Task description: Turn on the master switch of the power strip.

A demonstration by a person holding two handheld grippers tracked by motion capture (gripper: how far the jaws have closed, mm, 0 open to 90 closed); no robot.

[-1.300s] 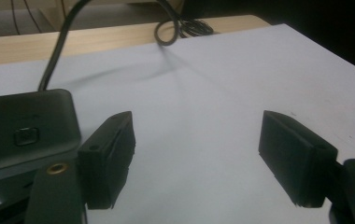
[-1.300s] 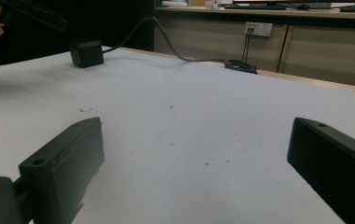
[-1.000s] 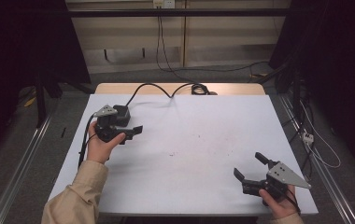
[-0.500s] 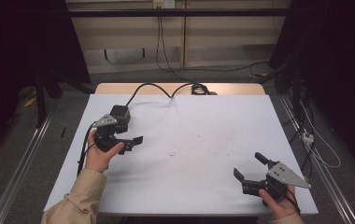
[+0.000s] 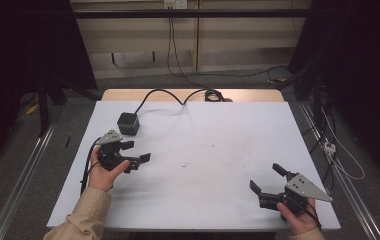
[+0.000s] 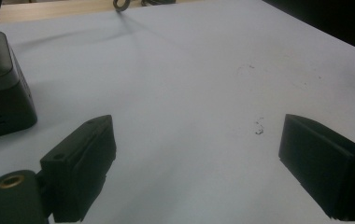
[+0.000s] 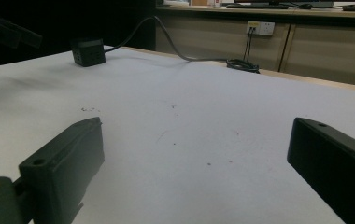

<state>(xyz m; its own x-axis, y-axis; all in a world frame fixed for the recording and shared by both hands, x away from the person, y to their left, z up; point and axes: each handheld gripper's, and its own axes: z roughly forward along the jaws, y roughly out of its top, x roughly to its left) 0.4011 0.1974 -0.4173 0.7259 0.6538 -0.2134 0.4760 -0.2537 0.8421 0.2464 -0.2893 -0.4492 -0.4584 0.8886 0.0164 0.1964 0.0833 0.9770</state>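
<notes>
Both grippers, left gripper [image 5: 137,152] and right gripper [image 5: 269,179], gape wide in the high view.

A small box [image 5: 128,123] is set on the table [image 5: 218,130] in its far left part, and a cable [image 5: 170,95] is led from it along the far edge to a coil [image 5: 213,94] near the middle of that edge. The left claw [image 5: 136,154] is held just in front of the box, apart from it, over the left side of the table. The right claw [image 5: 267,180] is held near the front right corner, well apart from the left one. Between the two, faint marks [image 5: 228,159] are scattered on the table. Behind the table, a wall socket [image 5: 174,4] is mounted.
</notes>
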